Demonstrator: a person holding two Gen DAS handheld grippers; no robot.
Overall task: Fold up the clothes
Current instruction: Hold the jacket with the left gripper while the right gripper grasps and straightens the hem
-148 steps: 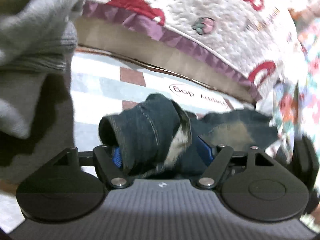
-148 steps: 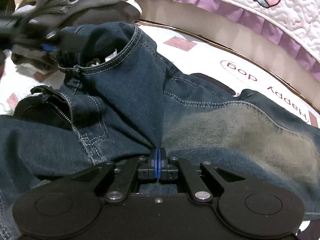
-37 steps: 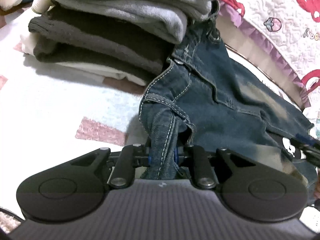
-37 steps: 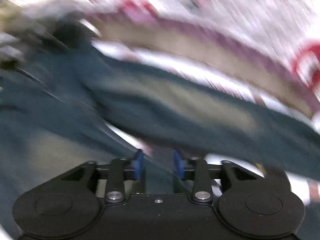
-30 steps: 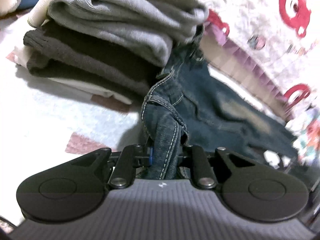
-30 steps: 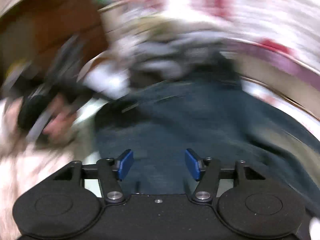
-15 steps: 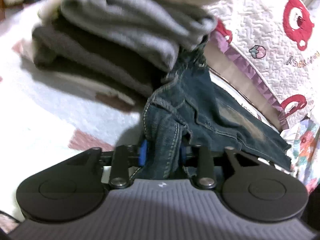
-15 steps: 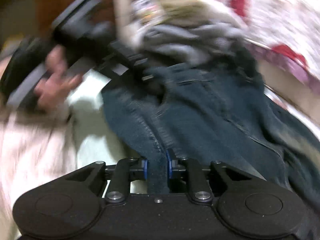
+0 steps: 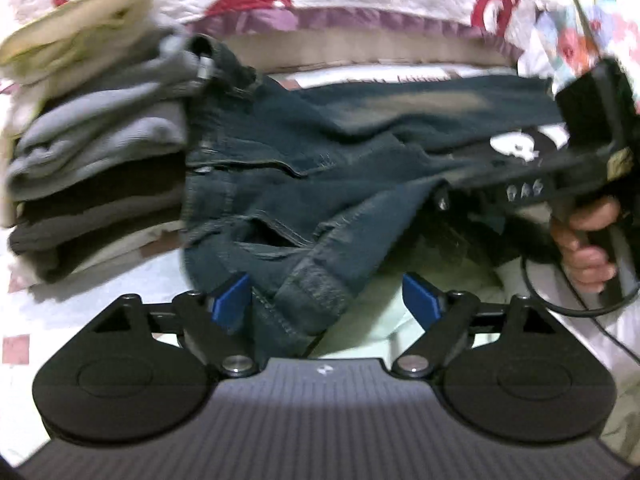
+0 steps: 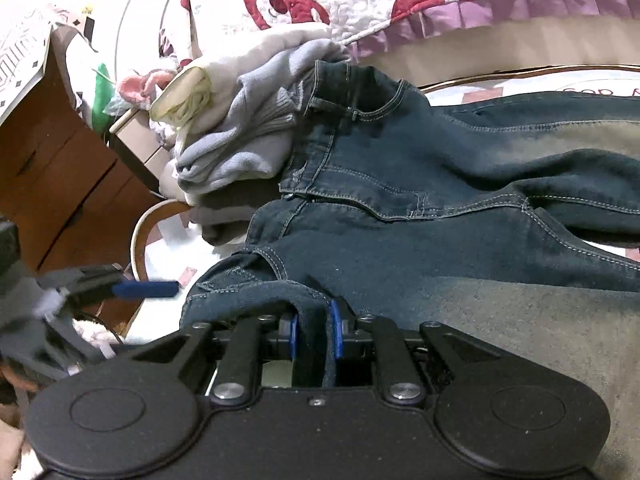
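Observation:
Dark blue jeans lie spread across the bed, waistband against a pile of folded clothes, legs running off to the right. My left gripper is open, its blue pads wide apart; a fold of the waistband lies between them near the left pad. My right gripper is shut on a fold of the jeans at the waistband edge. The left gripper shows at the left of the right wrist view. The right gripper's body and the hand holding it show at the right of the left wrist view.
A pile of folded grey and dark clothes stands left of the jeans, also seen as the pile. A quilt with red prints and a purple frill runs along the back. Wooden drawers stand at the left.
My left gripper has opened and let the waistband go. My right gripper, open a second ago, has shut on the jeans' waistband edge and stays shut on it.

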